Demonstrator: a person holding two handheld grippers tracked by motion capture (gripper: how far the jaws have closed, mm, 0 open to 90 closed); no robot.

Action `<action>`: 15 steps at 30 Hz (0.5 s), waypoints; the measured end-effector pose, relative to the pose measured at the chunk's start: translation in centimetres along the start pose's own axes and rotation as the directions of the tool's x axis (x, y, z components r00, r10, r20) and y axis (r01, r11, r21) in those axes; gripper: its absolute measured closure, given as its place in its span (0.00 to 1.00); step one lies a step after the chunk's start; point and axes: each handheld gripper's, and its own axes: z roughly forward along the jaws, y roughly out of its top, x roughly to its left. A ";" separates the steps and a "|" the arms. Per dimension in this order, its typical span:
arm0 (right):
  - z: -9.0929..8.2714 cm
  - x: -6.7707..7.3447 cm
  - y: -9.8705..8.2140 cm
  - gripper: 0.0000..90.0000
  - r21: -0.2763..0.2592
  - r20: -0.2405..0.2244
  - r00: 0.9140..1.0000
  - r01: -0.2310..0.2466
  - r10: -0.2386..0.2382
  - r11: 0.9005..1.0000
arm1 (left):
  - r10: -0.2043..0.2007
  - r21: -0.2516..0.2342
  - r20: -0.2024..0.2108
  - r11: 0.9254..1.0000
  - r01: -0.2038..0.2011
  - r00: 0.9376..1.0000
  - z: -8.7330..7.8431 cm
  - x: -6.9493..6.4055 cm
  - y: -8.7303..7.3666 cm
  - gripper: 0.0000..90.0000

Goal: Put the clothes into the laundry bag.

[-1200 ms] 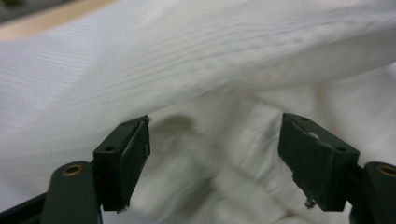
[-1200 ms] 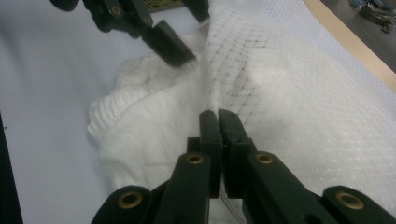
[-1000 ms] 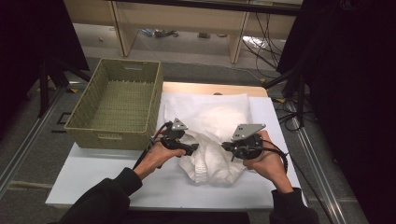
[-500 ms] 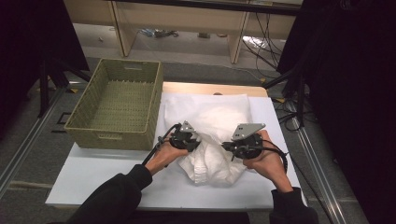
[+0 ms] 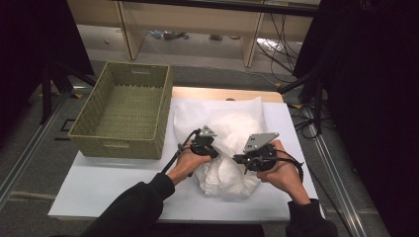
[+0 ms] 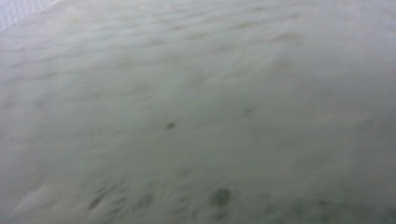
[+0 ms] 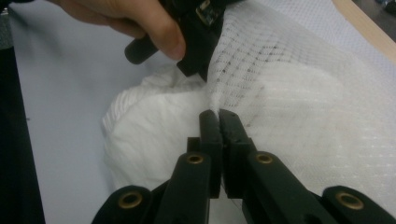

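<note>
White cloth (image 5: pixel 228 148), one bundle; one empty basket (image 5: pixel 123 116). Right gripper (image 7: pixel 218 116) pinches cloth; left gripper (image 5: pixel 211 151) buried, grip unclear.

Both my forearms come in low in dark sleeves, angled toward each other. My right claw (image 7: pixel 218 116) has its two jaws pressed together, tips nipping a thin fold of white mesh cloth (image 7: pixel 299 93). My left claw (image 5: pixel 213 148) sits just across from it, tips dug into the same cloth, so whether its jaws are apart or together I honestly can't tell. My left hand (image 5: pixel 185 160) wraps its handle, my right hand (image 5: pixel 281 170) wraps the other, grey plates up top.
</note>
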 end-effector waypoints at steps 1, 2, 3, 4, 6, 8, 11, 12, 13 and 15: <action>0.1 -0.1 -0.1 1.00 0.001 0.001 1.000 0.009 -0.009 1.000 | 0.029 0.014 -0.006 0.999 -0.029 1.000 -0.4 0.0 0.1 0.88; 0.1 -0.1 -0.1 1.00 0.001 0.001 1.000 0.009 -0.009 1.000 | 0.029 0.014 -0.006 0.999 -0.029 1.000 -0.4 0.0 0.1 0.83; 0.1 -0.1 -0.2 1.00 0.003 0.006 1.000 -0.026 0.026 1.000 | 0.054 0.040 -0.017 0.998 -0.054 0.998 -1.4 -0.3 0.3 0.73; 0.1 -0.1 -0.2 1.00 0.003 0.006 1.000 -0.026 0.026 1.000 | 0.054 0.040 -0.017 0.998 -0.054 0.998 -1.4 -0.3 0.3 0.67; -0.1 -0.3 -0.2 1.00 -0.006 0.017 1.000 -0.022 0.022 1.000 | 0.089 0.083 -0.049 0.993 -0.085 0.995 -3.1 -0.7 0.4 0.56; -0.3 -0.4 -0.2 1.00 -0.010 0.029 0.999 -0.029 0.029 1.000 | 0.109 0.104 -0.066 0.989 -0.101 0.992 -4.6 -0.9 0.4 0.45; -0.3 -0.6 -0.2 1.00 -0.016 0.037 0.999 -0.011 0.012 1.000 | 0.114 0.094 -0.029 0.989 -0.111 0.993 -7.0 -1.2 0.1 0.31; -0.3 -0.6 -0.2 1.00 -0.016 0.037 0.999 -0.011 0.012 1.000 | 0.114 0.094 -0.029 0.989 -0.111 0.993 -7.0 -1.2 0.1 0.30; -0.3 -0.6 -0.2 1.00 -0.016 0.035 0.999 -0.012 0.013 1.000 | 0.138 0.094 -0.020 0.986 -0.136 0.990 -7.8 -1.4 -0.3 0.30; -0.3 -0.6 -0.1 1.00 -0.017 0.035 0.999 -0.012 0.012 1.000 | 0.105 0.107 0.017 0.988 -0.107 0.994 -7.8 -1.8 -1.1 0.26</action>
